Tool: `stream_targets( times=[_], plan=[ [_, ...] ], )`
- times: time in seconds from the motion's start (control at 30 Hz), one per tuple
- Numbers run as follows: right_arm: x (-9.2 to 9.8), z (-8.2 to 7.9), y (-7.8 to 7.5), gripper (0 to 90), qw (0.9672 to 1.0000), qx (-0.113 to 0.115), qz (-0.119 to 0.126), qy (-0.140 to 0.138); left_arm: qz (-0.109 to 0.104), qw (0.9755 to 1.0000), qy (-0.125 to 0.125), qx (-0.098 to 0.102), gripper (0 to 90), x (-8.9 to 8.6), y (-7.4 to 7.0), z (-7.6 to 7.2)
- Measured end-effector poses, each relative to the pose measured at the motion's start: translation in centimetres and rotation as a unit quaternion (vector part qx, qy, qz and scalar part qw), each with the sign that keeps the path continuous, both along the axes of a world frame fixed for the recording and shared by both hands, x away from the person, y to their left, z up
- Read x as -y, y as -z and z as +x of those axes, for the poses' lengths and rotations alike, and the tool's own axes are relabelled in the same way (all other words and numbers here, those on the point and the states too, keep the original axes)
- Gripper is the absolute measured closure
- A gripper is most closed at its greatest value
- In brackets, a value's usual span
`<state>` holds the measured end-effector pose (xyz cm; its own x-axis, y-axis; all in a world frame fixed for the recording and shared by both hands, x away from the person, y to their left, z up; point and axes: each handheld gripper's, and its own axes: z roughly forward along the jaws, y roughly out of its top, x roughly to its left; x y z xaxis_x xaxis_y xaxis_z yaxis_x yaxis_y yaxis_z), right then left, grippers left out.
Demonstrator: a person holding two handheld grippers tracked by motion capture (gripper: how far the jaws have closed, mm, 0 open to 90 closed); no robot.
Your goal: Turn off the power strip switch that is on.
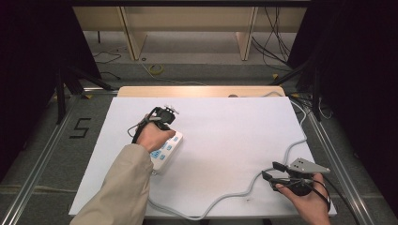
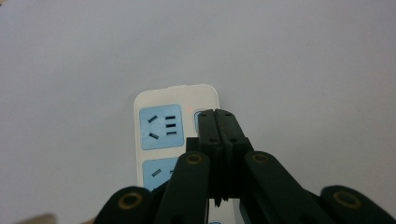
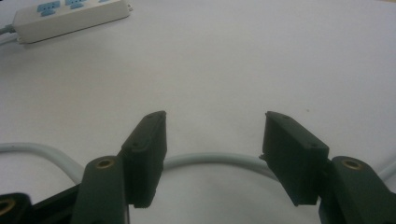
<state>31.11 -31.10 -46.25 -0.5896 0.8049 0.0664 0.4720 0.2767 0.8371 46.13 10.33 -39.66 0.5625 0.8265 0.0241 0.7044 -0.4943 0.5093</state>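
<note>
A white power strip [image 1: 165,151] with blue sockets lies left of centre on the white table sheet [image 1: 225,126]. My left gripper [image 1: 169,125] points down over the strip's far end. In the left gripper view its jaws are shut together, with nothing between them, and the left gripper [image 2: 217,114] has its tip over a small button beside a blue socket [image 2: 160,127]. The strip's grey cable [image 1: 234,190] snakes along the front to the right. My right gripper [image 1: 272,170] rests open near the front right. In the right gripper view the cable [image 3: 210,159] runs across between the spread jaws of the right gripper [image 3: 215,116], apart from the pads.
The sheet covers a wooden table [image 1: 197,90] framed by aluminium rails [image 1: 42,150]. Loose cables [image 1: 277,42] and a wooden bench [image 1: 187,18] lie beyond the table's far edge. A "5" mark [image 1: 80,127] is on the floor at the left.
</note>
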Motion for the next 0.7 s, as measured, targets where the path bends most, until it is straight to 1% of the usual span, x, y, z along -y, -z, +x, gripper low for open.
stream_targets(
  times=[0.17,0.37,0.5,0.7],
  plan=[
    [0.0,0.02,0.03,40.8,1.0,0.0,0.001,0.001,0.005,1.0,0.003,-0.002,89.7,0.04,0.19,0.27],
    [0.01,0.01,0.01,40.8,1.0,-0.001,0.001,0.0,0.011,0.9999,0.007,-0.011,89.6,0.1,0.54,0.52],
    [-0.03,0.01,0.04,40.8,1.0,-0.002,0.0,-0.002,0.007,0.9999,0.005,-0.013,89.6,0.1,0.67,0.65],
    [-0.03,0.04,0.06,40.8,1.0,-0.002,0.0,-0.002,0.011,0.9998,0.006,-0.016,89.6,0.11,0.78,0.88]
  ],
)
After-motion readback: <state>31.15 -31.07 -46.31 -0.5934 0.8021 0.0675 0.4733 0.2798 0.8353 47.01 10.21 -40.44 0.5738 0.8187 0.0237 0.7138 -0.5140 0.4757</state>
